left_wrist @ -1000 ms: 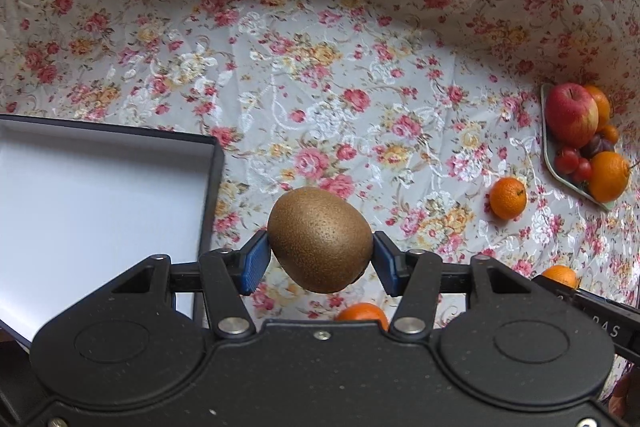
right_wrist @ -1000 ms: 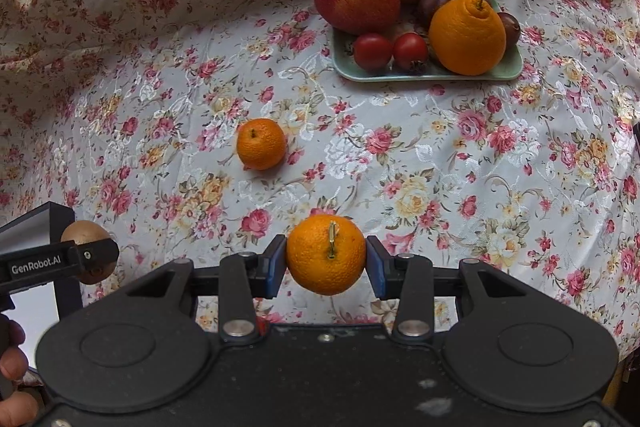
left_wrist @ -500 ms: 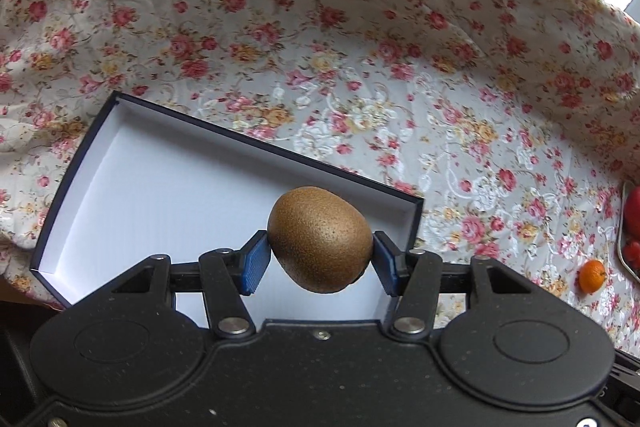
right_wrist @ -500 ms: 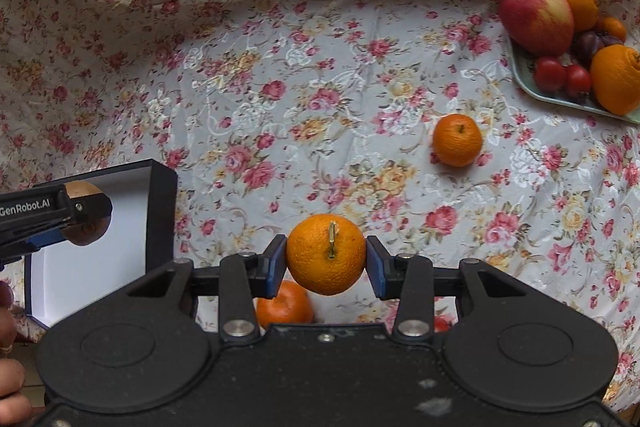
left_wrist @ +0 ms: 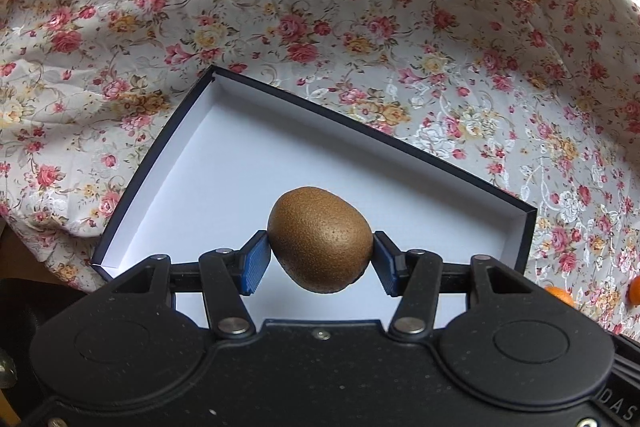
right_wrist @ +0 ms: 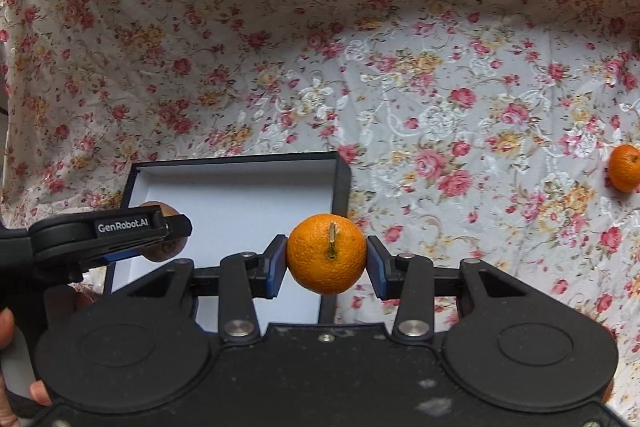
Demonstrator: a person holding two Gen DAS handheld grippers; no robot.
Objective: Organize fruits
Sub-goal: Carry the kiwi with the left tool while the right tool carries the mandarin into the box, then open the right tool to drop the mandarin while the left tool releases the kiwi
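Note:
My left gripper [left_wrist: 320, 259] is shut on a brown kiwi [left_wrist: 320, 239] and holds it above the white inside of an open dark-rimmed box [left_wrist: 224, 163]. My right gripper [right_wrist: 326, 261] is shut on an orange mandarin [right_wrist: 326, 253] with a stem, held over the right wall of the same box [right_wrist: 240, 195]. In the right wrist view the left gripper [right_wrist: 108, 231] reaches over the box from the left, with the kiwi [right_wrist: 164, 249] partly hidden behind it. The box holds no fruit.
A flowered cloth [right_wrist: 440, 107] covers the table and rises behind it. A loose mandarin [right_wrist: 626, 167] lies at the far right. Two more orange fruits [left_wrist: 560, 295] show at the right edge of the left wrist view.
Both grippers have swung left with their fruits. The kiwi has come from beside the box to over its inside. The mandarin has come to the box's right wall. The fruit plate has left view.

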